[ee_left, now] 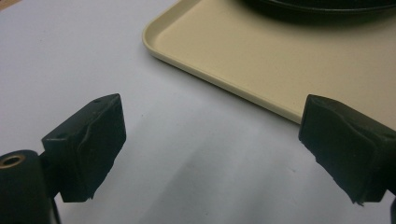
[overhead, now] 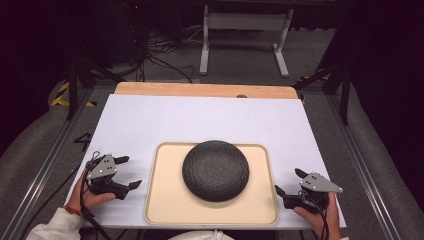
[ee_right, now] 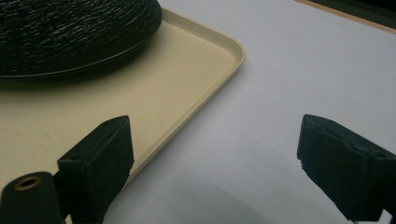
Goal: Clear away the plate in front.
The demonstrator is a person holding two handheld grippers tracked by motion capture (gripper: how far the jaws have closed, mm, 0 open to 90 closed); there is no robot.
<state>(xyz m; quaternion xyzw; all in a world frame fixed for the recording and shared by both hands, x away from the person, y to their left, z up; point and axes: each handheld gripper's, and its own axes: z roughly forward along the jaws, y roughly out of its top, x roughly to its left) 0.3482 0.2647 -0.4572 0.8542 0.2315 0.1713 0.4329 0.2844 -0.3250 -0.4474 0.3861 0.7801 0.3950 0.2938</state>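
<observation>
A black, rough-textured bowl (overhead: 215, 170) lies upside down on a beige tray (overhead: 161, 200), a little toward 12 o'clock from the tray's middle. The tray rests on the white table (overhead: 150, 120) near its 6 o'clock edge. The left gripper (overhead: 128, 173) waits at 9 o'clock of the tray and the right gripper (overhead: 287, 182) at 3 o'clock; both have their jaws spread wide and hold nothing.

I judge the step in hand to be the approach to the bowl. To do it well, each gripper should come in low over the tray rim and meet the bowl's edge from opposite sides. The dome looks hard to pinch, so the thin rim at the tray floor seems the better place to grip.
</observation>
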